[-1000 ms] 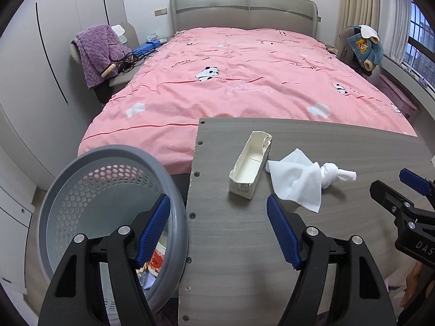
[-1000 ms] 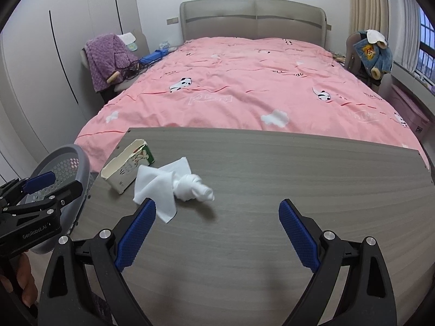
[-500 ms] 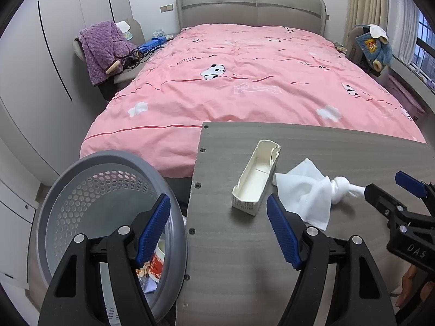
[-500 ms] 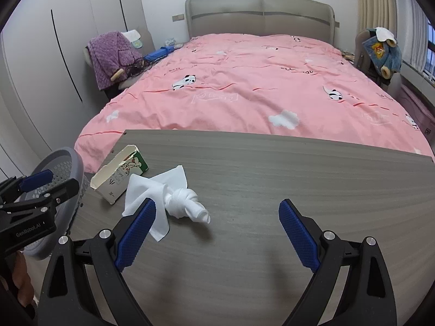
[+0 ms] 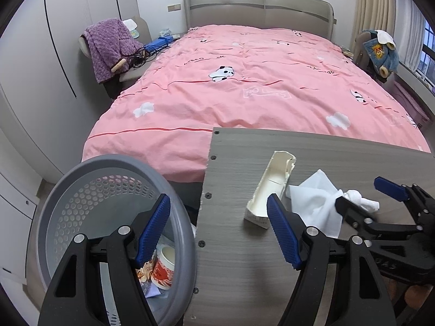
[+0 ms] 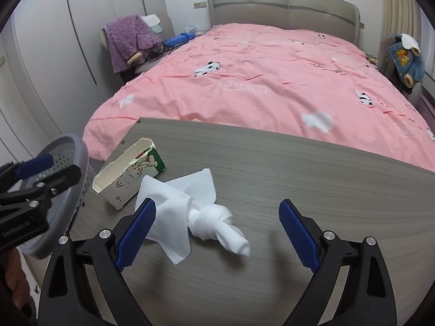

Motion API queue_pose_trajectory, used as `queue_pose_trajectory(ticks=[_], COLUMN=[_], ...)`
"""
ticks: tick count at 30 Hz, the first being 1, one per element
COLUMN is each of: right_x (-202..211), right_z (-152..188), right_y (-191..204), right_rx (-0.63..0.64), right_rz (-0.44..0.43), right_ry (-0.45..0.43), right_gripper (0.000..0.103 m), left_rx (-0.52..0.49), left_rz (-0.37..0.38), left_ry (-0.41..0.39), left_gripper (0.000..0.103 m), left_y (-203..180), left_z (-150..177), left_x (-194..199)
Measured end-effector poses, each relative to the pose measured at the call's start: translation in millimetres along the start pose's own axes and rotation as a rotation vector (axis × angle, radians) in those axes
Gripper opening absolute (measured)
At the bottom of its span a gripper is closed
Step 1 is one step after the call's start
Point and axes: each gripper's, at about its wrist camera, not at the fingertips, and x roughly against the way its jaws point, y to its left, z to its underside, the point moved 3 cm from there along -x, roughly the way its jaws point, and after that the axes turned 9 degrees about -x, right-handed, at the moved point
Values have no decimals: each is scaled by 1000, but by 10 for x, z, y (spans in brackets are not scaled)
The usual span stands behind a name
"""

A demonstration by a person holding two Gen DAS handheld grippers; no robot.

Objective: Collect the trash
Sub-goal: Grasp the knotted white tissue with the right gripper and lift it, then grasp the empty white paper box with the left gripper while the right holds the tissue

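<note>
A knotted white tissue (image 6: 201,214) lies on the grey wooden table (image 6: 299,179); it also shows in the left wrist view (image 5: 323,206). An opened cream carton (image 6: 127,174) lies on its side left of the tissue, also in the left wrist view (image 5: 272,187). My right gripper (image 6: 217,233) is open, its fingertips on either side of the tissue's knot, close above the table. My left gripper (image 5: 218,231) is open and empty, straddling the table's left edge and the rim of the grey perforated bin (image 5: 81,190). The bin holds a cup and scraps.
A bed with a pink panda duvet (image 5: 244,81) lies beyond the table. A chair with a purple blanket (image 5: 108,46) stands at the left by the wardrobe. Another chair with a denim jacket (image 5: 380,51) stands at the right.
My right gripper has moved forward and left, so the tissue now sits between its fingers. My left gripper has drawn a little closer to the carton.
</note>
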Motion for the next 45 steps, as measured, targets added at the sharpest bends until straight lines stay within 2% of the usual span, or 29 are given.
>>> queue_pose_trajectory(ticks=[3,5,10,14,17,26,31,37,45], right_x=[-100,-145,-220,-183,-145,138,274,318,324], right_z=[40,73,107,102,93,77,95,100,92], right_y=[72,107,131,115,47,-202,-324,-384,-410], right_rx=[31,47,67,59,21,-96,-134,-151,-161], right_rz=[12,22,38,12,-10,-40,-28,-38,-56], right_ry=[25,33,50,51,53,2,-30,-34,-40], right_gripper=[89,79,64,39,35,33,33,33,33], left_rx=[15,22,34,27,16,-22,-55,-100,-101], left_rz=[-2,-10,-8,5,16,93,133,135,130], left_ry=[5,6,4,9,15,33,64,72,76], left_gripper=[70,70,70,70,70,70,70,70,70], left_y=[56,85,126,106,62,-169,-307,-458,-494], left_z=[19,31,43,52,54,-2,-44,-122,-167], left_x=[-14,-18,-15,-25,-42,-132,-262,-405,-629])
